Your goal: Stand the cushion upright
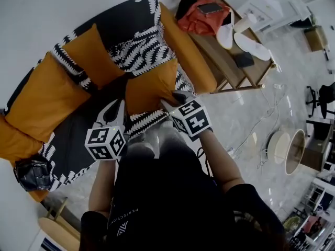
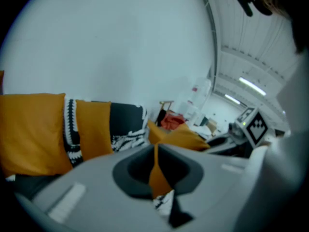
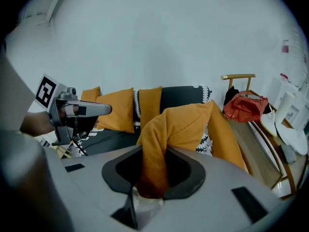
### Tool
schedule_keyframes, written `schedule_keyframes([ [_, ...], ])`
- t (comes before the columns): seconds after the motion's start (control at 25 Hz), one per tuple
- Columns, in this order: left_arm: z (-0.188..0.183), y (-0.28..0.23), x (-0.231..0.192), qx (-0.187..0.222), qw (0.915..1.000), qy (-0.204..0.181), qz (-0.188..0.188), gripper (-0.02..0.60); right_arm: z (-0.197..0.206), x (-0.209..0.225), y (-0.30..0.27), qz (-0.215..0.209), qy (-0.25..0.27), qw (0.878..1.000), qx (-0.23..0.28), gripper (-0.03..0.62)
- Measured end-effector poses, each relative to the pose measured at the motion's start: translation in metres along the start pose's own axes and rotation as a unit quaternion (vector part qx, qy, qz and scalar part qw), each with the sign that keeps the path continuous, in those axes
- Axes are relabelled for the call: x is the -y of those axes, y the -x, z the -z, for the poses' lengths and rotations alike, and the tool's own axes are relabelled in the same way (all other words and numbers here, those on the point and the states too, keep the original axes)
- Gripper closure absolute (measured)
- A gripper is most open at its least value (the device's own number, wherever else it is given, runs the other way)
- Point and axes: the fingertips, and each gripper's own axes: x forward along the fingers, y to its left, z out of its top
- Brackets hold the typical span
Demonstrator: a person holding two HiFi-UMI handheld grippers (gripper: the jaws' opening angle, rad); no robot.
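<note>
The cushion (image 1: pixel 152 88) is over the front of the sofa (image 1: pixel 191 51) seat, held by its near edge. The left gripper (image 1: pixel 117 109) has its jaws clamped on one lower corner and the right gripper (image 1: pixel 176 99) on the other, with orange fabric bunched between each pair.

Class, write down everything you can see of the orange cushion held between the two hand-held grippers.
The orange cushion is plain, soft, woven-looking fabric, roughly square, creased where gripped. The left hand-held gripper pinches one near corner, the right hand-held gripper a bunched fold of the other. It sits tilted over the dark sofa seat, before a black-and-white patterned cushion.
</note>
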Motion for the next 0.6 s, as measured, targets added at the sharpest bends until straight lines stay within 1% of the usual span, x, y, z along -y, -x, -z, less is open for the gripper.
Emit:
schedule_keyframes([
  [0.28, -0.012, -0.055, 0.029, -0.008, 0.9998, 0.013, -0.015, 0.552, -0.009, 0.062, -0.001, -0.027, 0.017, 0.999, -0.013, 0.491],
  [0.6, -0.021, -0.108, 0.055, -0.009, 0.9993, 0.026, -0.026, 0.552, -0.017, 0.126, 0.000, -0.030, 0.056, 0.998, -0.025, 0.490],
])
